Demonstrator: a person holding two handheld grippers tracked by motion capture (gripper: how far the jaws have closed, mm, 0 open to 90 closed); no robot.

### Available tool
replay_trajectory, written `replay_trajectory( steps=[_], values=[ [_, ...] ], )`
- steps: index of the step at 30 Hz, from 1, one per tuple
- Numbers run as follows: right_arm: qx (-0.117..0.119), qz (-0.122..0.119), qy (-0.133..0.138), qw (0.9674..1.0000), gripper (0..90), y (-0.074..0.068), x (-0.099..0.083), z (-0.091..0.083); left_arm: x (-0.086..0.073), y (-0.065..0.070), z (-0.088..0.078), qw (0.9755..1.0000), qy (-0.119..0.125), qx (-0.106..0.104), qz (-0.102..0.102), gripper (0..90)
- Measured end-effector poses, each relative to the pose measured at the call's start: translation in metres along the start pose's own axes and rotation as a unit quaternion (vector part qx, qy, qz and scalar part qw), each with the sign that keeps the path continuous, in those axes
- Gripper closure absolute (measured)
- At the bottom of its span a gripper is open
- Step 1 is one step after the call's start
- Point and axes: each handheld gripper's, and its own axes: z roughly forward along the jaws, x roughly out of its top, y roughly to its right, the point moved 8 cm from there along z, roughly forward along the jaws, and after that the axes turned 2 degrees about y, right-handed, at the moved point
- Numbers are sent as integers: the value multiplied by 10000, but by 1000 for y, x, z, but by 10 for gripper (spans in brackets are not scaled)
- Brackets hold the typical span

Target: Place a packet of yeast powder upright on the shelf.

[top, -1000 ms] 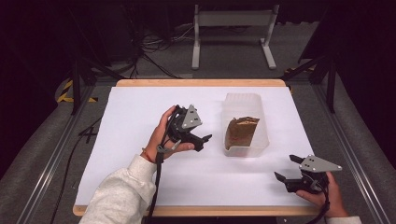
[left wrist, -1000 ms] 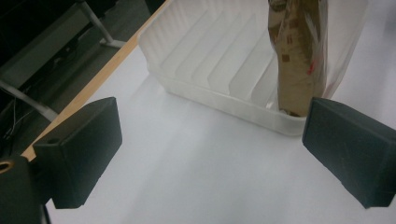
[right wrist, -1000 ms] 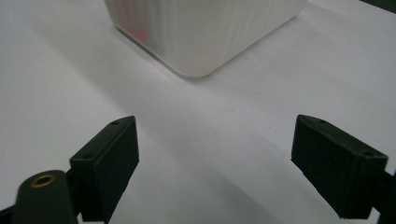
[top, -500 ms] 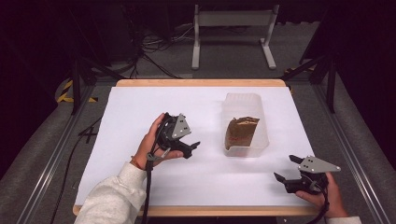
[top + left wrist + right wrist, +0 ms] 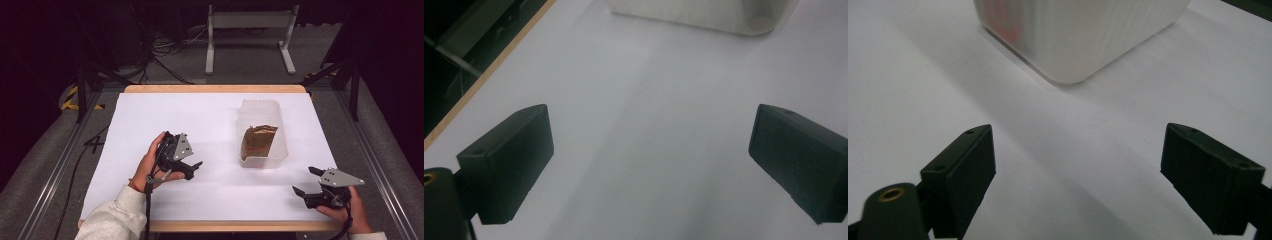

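A translucent white bin stands on the right half of the white table. Inside it leans a brown packet with a reddish band. My left gripper rests low over the table left of the bin, open, with nothing between its jaws. In the left gripper view the bin lies ahead past the open left gripper. My right gripper sits near the front right corner, open and empty. The right gripper view shows the bin close ahead of the open right gripper.
The table's wooden front edge runs just below both hands. Dark floor, cables and a metal stand lie beyond the far edge. Rails flank the table on both sides.
My left gripper has drawn back toward the front left, away from the bin, and lowered. The right gripper has stayed still.
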Motion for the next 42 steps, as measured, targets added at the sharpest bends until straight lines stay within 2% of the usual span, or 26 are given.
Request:
replay_trajectory(
  steps=[3,6,8,13,15,18,24,27,29,31,34,36,38,40,42],
  values=[
    [1,-9,-13,10000,149,0,0,0,-8,0,-2,10000,-78,-7,-48,48],
    [4,-16,-31,10000,149,-1,0,0,-17,-1,-5,9998,-90,156,-40,48],
    [5,-22,-41,10000,149,-1,-1,0,-22,-1,-7,9998,-86,166,-103,49],
    [-5,-22,-52,10000,149,-2,-1,1,-32,-1,-13,9995,-139,280,-50,46],
    [-6,-52,-39,10000,148,-2,0,1,-37,-2,-16,9995,-107,283,-121,46],
    [-10,-68,-50,10000,148,-2,0,1,-50,-2,-22,9992,-157,319,-187,47],
    [-19,-78,-71,9999,148,-3,-1,1,-76,-3,-31,9979,-241,412,-442,48],
    [-28,-82,-69,9999,148,-4,0,1,-89,-6,-36,9973,-261,549,-415,47],
    [-36,-84,-77,9999,147,-4,0,1,-96,-6,-41,9970,-171,479,-586,47],
    [-33,-95,-80,9999,148,-4,0,1,-101,-6,-44,9967,-163,515,-610,46],
    [-31,-96,-82,9999,148,-5,0,1,-108,-6,-49,9959,-97,491,-758,43],
    [-38,-93,-75,9999,148,-5,0,1,-112,-8,-53,9947,-39,542,-870,43],
    [-40,-93,-76,9999,148,-4,0,1,-117,-9,-58,9925,73,544,-1090,44],
    [-54,-100,-66,9999,148,-4,0,1,-119,-9,-61,9919,100,547,-1144,44],
    [-54,-97,-45,9999,147,-3,1,0,-126,-10,-66,9895,154,591,-1309,44]
  ],
)
